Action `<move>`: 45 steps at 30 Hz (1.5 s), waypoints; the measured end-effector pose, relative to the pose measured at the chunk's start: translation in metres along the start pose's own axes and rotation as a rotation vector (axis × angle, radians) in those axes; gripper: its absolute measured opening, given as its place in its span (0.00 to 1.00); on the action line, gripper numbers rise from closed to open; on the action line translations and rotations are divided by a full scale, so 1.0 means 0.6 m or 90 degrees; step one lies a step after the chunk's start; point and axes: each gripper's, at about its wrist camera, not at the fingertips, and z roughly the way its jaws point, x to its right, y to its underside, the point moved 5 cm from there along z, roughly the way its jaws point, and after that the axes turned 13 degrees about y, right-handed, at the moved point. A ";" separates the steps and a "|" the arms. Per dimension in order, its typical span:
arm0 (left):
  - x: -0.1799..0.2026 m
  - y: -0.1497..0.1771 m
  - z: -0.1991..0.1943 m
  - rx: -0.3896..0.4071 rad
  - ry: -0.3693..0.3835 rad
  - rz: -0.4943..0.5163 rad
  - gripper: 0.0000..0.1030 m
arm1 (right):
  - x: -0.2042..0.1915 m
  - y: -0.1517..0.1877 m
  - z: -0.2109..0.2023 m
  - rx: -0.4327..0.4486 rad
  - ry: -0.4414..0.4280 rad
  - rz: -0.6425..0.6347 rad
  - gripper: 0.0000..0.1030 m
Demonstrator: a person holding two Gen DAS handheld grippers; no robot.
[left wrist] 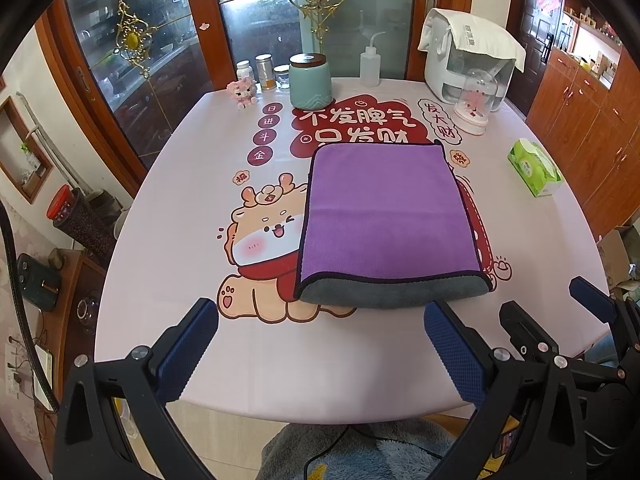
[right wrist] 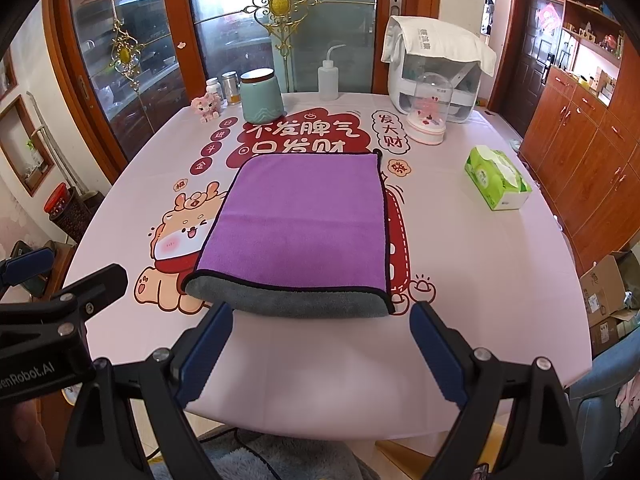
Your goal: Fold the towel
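A purple towel (left wrist: 384,212) with a grey underside lies folded flat in the middle of the table; the grey fold faces me at its near edge. It also shows in the right wrist view (right wrist: 304,224). My left gripper (left wrist: 320,320) is open and empty, held above the table's near edge, just short of the towel's near left corner. My right gripper (right wrist: 322,320) is open and empty, just short of the towel's near edge. The right gripper also shows at the right of the left wrist view (left wrist: 560,304).
The table (left wrist: 160,240) has a pink cartoon cloth. At the back stand a teal jar (left wrist: 311,80), a squeeze bottle (left wrist: 370,64), small jars, a pink toy (left wrist: 243,92), a glass dome (left wrist: 476,100) and a white appliance (left wrist: 468,56). A green tissue box (left wrist: 534,168) lies at the right.
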 end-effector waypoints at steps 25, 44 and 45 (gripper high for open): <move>-0.008 -0.001 0.001 -0.005 0.000 0.003 0.99 | -0.008 -0.005 0.008 -0.003 -0.001 0.000 0.89; -0.010 0.004 0.003 -0.012 0.001 0.010 0.99 | 0.000 -0.008 0.031 -0.024 0.002 0.012 0.89; -0.011 0.005 0.003 -0.013 0.002 0.011 0.99 | 0.001 -0.008 0.032 -0.026 0.002 0.013 0.89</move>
